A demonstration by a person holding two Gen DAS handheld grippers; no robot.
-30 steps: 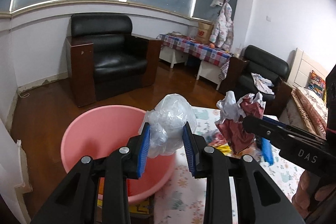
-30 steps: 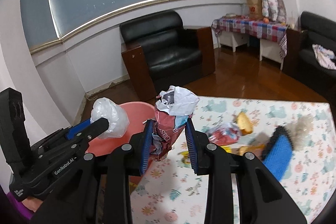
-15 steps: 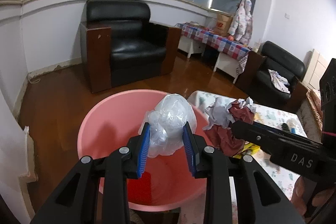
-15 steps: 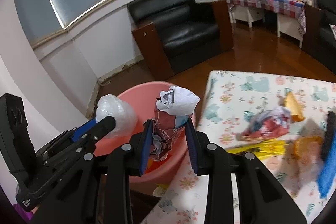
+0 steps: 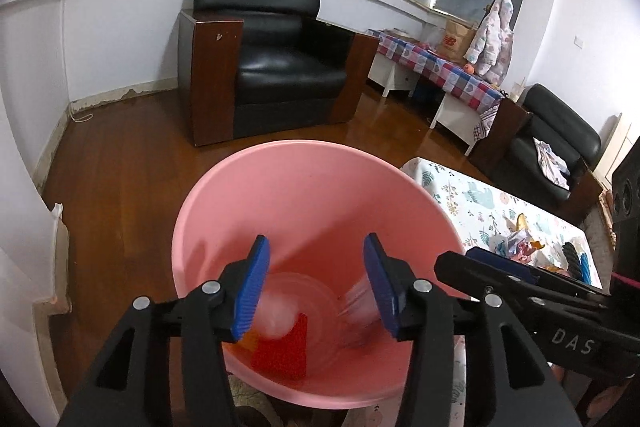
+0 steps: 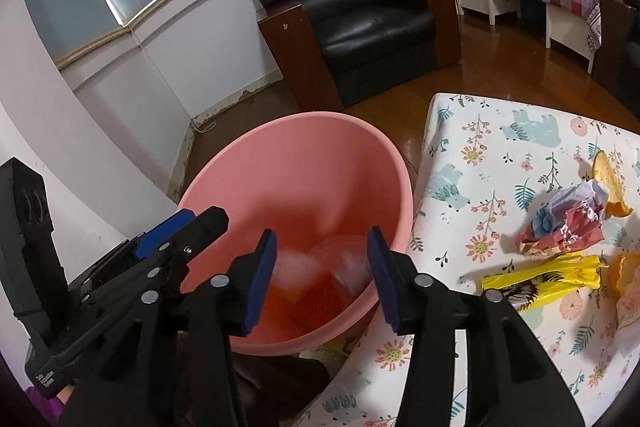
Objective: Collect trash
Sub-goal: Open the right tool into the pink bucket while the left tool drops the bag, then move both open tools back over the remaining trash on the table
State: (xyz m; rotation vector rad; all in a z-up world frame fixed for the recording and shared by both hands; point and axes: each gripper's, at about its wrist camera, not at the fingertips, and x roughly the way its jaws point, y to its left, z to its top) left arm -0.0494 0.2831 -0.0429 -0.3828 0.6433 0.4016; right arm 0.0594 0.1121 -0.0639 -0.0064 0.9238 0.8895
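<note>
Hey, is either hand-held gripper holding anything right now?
No. The left hand-held gripper and the right hand-held gripper are both open and empty above the pink bucket.

both wrist views close above the pink bucket (image 5: 304, 187), downward

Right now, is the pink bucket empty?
No. The bucket holds trash: a clear bag and something red at the bottom.

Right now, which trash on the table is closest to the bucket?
The red crumpled wrapper. The yellow wrapper and orange peels lie farther from the bucket.
</note>
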